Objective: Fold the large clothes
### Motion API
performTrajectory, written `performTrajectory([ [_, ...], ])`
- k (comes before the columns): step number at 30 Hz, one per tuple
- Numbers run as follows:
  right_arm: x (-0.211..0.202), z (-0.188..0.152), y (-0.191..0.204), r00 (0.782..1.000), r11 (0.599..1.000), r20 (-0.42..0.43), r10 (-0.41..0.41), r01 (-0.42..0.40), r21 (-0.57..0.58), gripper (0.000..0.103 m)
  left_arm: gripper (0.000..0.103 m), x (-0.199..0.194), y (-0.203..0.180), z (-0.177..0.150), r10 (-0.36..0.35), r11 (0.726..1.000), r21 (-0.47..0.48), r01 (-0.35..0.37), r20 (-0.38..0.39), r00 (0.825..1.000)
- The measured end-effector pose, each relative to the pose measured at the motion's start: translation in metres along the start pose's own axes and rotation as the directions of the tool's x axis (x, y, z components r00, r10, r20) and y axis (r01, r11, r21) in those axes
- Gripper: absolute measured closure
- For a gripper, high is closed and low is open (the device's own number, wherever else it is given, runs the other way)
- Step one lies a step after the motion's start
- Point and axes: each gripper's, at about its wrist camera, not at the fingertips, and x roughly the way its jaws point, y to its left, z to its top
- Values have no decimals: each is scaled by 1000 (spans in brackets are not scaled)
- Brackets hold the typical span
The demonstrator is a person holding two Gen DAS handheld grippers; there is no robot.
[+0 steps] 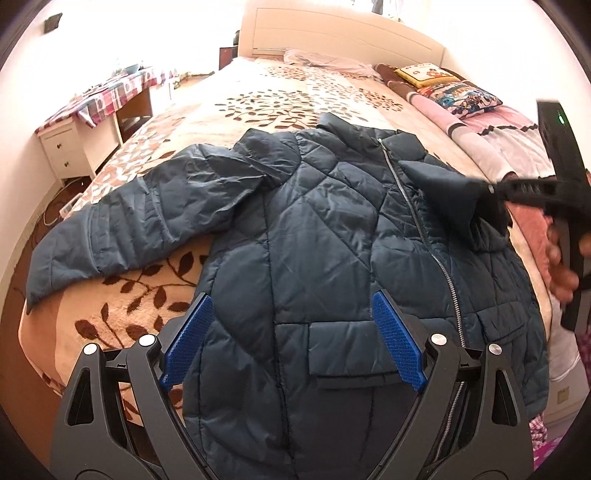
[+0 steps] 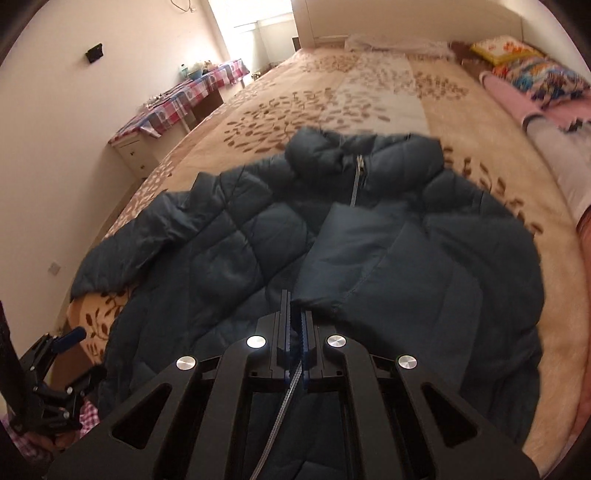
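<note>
A dark blue quilted jacket point(image 1: 325, 229) lies front up on the bed, zipper closed, its left sleeve point(image 1: 122, 221) spread out to the left. My left gripper point(image 1: 291, 306) is open and empty above the jacket's lower front. My right gripper point(image 2: 296, 299) is shut on the cuff of the jacket's right sleeve point(image 2: 354, 258), which lies folded across the chest. The right gripper also shows in the left wrist view point(image 1: 491, 190), holding that sleeve above the jacket. The jacket fills the right wrist view point(image 2: 236, 258).
The bed has a beige leaf-patterned blanket point(image 1: 258, 96) and a white headboard point(image 1: 332, 33). Pillows and pink bedding point(image 1: 461, 96) lie at the right. A white desk with a plaid cloth point(image 1: 96, 107) stands to the left of the bed.
</note>
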Motion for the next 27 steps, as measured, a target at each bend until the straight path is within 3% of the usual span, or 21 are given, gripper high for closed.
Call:
performTrajectory([
  [1, 1, -6, -2, 999, 999, -15, 42, -42, 10, 84, 16, 2, 0, 1, -2, 1000, -1, 2, -5, 1000],
  [2, 4, -11, -2, 996, 997, -29, 81, -81, 13, 60, 16, 5, 0, 2, -5, 1000, -4, 5, -9, 1000],
  [4, 3, -21, -2, 995, 996, -23, 94, -93, 12, 34, 16, 6, -1, 3, -15, 1000, -12, 15, -11, 1000],
  [11, -15, -60, -28, 984, 971, 32, 176, -178, 161, 33, 16, 1, -27, 12, -34, 998, 53, 34, 1, 999],
  [13, -26, -76, -37, 986, 963, 48, 160, -167, 213, 33, 16, 0, -43, 20, -52, 994, 100, 51, 6, 999],
  [16, -43, -111, -49, 996, 960, 65, 56, -71, 271, 33, 16, 0, -80, 36, -91, 976, 200, 86, 19, 996],
  [19, -56, -139, -56, 997, 952, 72, -27, 4, 306, 33, 18, 3, -133, 53, -141, 936, 329, 126, 22, 990],
  [22, -63, -160, -61, 993, 949, 74, -91, 64, 308, 33, 21, 14, -187, 64, -162, 876, 463, 137, 14, 987],
  [27, -63, -181, -68, 988, 956, 89, -123, 94, 276, 33, 28, 52, -265, 66, -108, 737, 668, 104, -36, 994],
])
